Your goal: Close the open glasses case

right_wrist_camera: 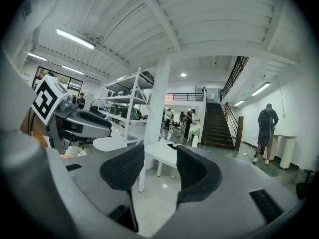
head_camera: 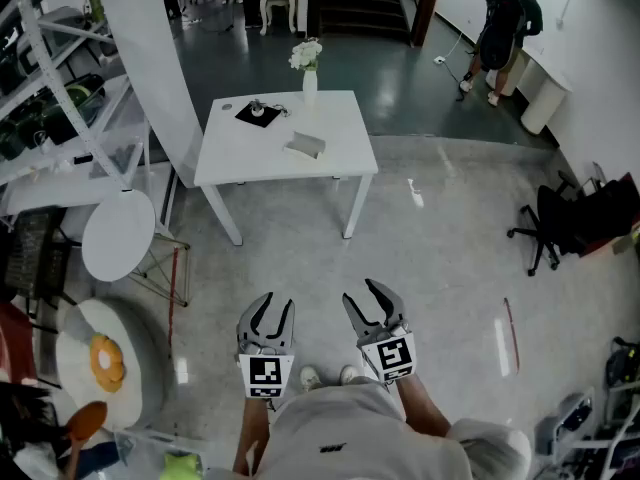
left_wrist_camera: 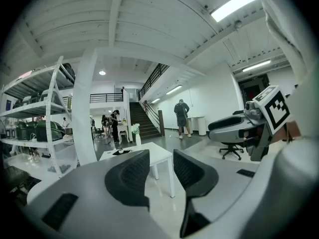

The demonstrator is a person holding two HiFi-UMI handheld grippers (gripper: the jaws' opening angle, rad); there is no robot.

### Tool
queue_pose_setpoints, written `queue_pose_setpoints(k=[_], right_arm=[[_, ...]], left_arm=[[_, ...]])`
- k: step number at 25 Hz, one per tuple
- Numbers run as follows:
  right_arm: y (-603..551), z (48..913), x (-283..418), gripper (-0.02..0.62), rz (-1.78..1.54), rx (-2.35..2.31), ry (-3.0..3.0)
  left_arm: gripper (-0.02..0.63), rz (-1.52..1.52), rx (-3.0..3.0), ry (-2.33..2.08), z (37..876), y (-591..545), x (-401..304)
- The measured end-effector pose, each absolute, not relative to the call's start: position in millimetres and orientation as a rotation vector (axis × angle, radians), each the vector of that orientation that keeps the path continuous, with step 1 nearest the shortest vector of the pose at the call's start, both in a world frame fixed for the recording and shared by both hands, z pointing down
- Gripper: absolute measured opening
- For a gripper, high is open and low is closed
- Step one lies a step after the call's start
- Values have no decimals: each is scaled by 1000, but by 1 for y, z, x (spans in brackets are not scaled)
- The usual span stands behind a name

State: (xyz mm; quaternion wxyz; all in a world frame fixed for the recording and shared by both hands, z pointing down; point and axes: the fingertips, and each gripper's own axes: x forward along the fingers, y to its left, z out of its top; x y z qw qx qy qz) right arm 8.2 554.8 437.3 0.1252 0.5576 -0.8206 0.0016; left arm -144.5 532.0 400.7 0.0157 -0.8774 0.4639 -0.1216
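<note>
The person stands on a pale polished floor (head_camera: 440, 268), well apart from the white table (head_camera: 250, 153) in the upper middle of the head view. Both tools show at the bottom centre, side by side and held over bare floor. The left gripper (head_camera: 279, 300) is released: in its own view the two dark ribbed pads stand apart with nothing between them, only the far table and floor showing through the gap. The right gripper (head_camera: 358, 290) is just as slack, its jaws spread and empty.

The glasses case (head_camera: 305, 146) appears to be the small grey item right of centre on the tabletop, though it is too small to tell how its lid stands. Further back and to the left on the same top lies a black flat piece (head_camera: 258, 114) with something small on it. At the far edge stands a white vase of pale flowers (head_camera: 308, 68).

Left of the table are a thick white column (head_camera: 150, 58), a round white side table (head_camera: 118, 233) and metal shelving (head_camera: 50, 78). A fried-egg cushion (head_camera: 100, 358) sits at lower left. A black office chair (head_camera: 545, 228) is at the right edge, and a person in dark clothes (head_camera: 505, 28) stands at upper right, facing the wall.
</note>
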Motion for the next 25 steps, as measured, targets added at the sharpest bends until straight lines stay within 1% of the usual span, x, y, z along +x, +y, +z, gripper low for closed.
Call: queue_pose_setpoints(k=[2,4,11,19,25], right_arm=[[548,410,-3,206,11,1641,-2398],[544,401,-9,206,-4,1661,-2406],[542,412,-15,206,31,1694,-2342],[517,404,-16,206,31,1736,-2317],[484,413,-13,206,8,1727,-2338]], left_arm=[[163,-380,-2726,1428,401,532,-146],[163,-385,-2726,1408,401,530,-150],[163,-384,-2751,1357,407,520,-159],[163,-375,-2767,1333,412,494,-158],[163,-381,-2771,1345,418,466,-155]])
